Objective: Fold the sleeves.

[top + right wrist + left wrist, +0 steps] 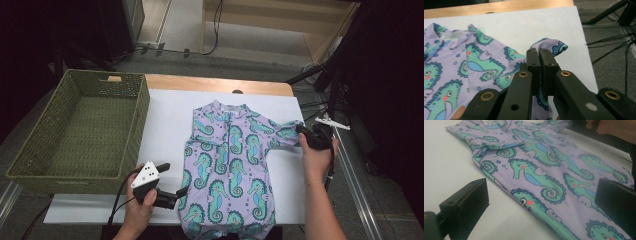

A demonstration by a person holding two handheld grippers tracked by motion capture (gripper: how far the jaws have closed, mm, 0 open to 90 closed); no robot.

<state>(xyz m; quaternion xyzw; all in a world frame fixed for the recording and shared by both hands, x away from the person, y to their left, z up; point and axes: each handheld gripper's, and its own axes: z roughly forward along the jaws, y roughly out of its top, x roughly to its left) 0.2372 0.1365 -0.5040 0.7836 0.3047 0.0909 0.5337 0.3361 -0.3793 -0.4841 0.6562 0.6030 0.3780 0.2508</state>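
Seahorse-print romper [227,165] flat on the white sheet [165,120], long axis running away from me; my right gripper [539,53] pinches its right sleeve cuff [554,45], left gripper [172,180] gaping beside the opposite side edge.

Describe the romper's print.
Lilac romper with green-and-blue seahorses; clearest in the left gripper view.

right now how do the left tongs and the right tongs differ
The left tongs stand open, jaws wide apart beside the romper's edge, holding nothing; the right tongs are shut on the romper's sleeve. The left tongs sit low over the white mat; the right tongs hold cloth raised off it. Both have black jaws.
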